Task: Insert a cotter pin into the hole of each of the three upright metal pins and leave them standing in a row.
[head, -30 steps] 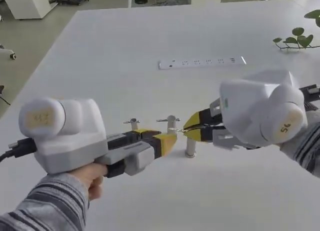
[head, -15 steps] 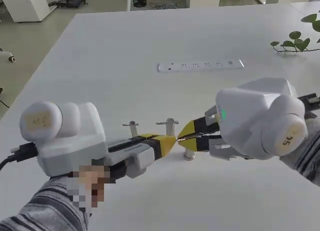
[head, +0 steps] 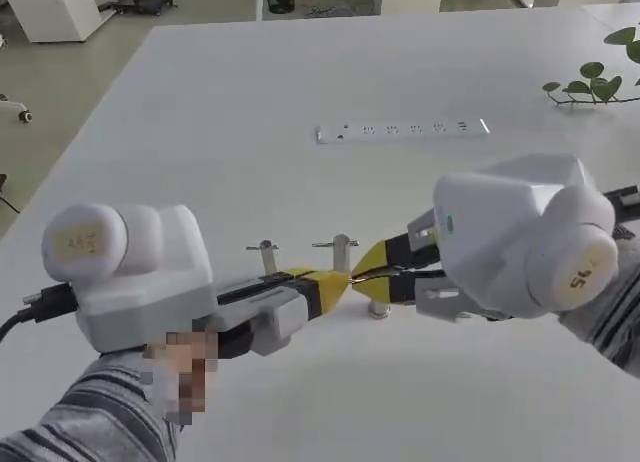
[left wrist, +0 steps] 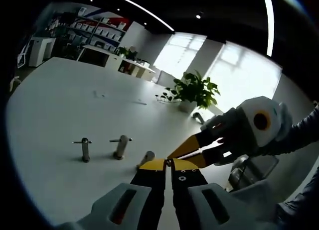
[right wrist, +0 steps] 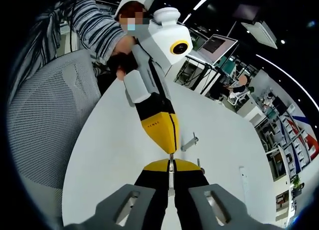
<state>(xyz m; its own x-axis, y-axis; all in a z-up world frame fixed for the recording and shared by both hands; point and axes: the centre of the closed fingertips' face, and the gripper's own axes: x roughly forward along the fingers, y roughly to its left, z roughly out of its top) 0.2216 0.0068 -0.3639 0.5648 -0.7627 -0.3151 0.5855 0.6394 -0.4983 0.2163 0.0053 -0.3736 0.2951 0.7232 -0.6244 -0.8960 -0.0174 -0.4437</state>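
Three upright metal pins stand in a row on the white table. The far left pin (head: 266,252) (left wrist: 85,149) and the middle pin (head: 341,248) (left wrist: 121,146) each carry a cotter pin crosswise. The third pin (head: 379,306) (left wrist: 147,158) stands just under the meeting gripper tips, its top hidden in the head view. My right gripper (head: 362,274) (right wrist: 171,165) is shut on a thin cotter pin (right wrist: 171,176). My left gripper (head: 340,281) (left wrist: 168,163) has its jaws together, tip against the right gripper's tip; whether it also pinches the cotter pin I cannot tell.
A white power strip (head: 400,130) lies across the table further back. A green plant (head: 590,80) (left wrist: 192,89) sits at the far right. A mesh office chair (right wrist: 50,120) stands beside the table behind the person.
The two yellow tips have closed the small gap between them and now touch above the third pin. The cotter pin that showed between them a second ago is covered in the head view.
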